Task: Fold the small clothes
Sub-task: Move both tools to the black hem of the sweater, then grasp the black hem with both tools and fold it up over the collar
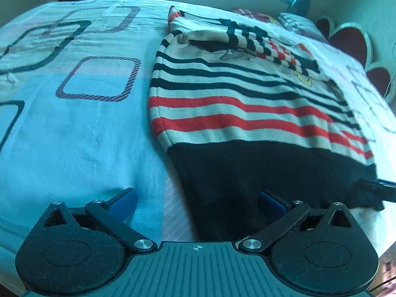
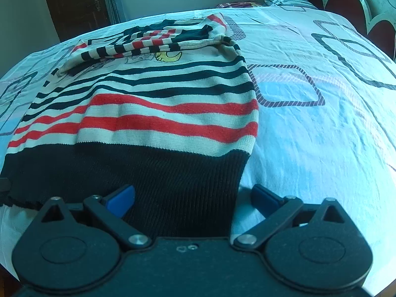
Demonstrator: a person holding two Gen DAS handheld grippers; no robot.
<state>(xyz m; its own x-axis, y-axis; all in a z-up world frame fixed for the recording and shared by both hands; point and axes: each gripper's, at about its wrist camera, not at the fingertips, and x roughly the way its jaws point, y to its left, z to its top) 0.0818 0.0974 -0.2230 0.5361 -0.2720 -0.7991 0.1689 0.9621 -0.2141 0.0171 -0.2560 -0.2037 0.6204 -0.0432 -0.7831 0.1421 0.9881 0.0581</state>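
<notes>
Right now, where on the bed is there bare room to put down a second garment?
Bare sheet lies left of the sweater, as the left gripper sees it, and another bare stretch lies to its right in the right view. The middle is taken by the sweater, and pillows crowd the headboard end.

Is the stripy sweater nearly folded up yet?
About halfway, I'd guess. Done: both sleeves already lie folded across the chest of the striped sweater on the bed sheet. In hand: the left tool and right tool are open at the two corners of the black hem, gripping nothing. Left: lifting the hem up toward the collar.
</notes>
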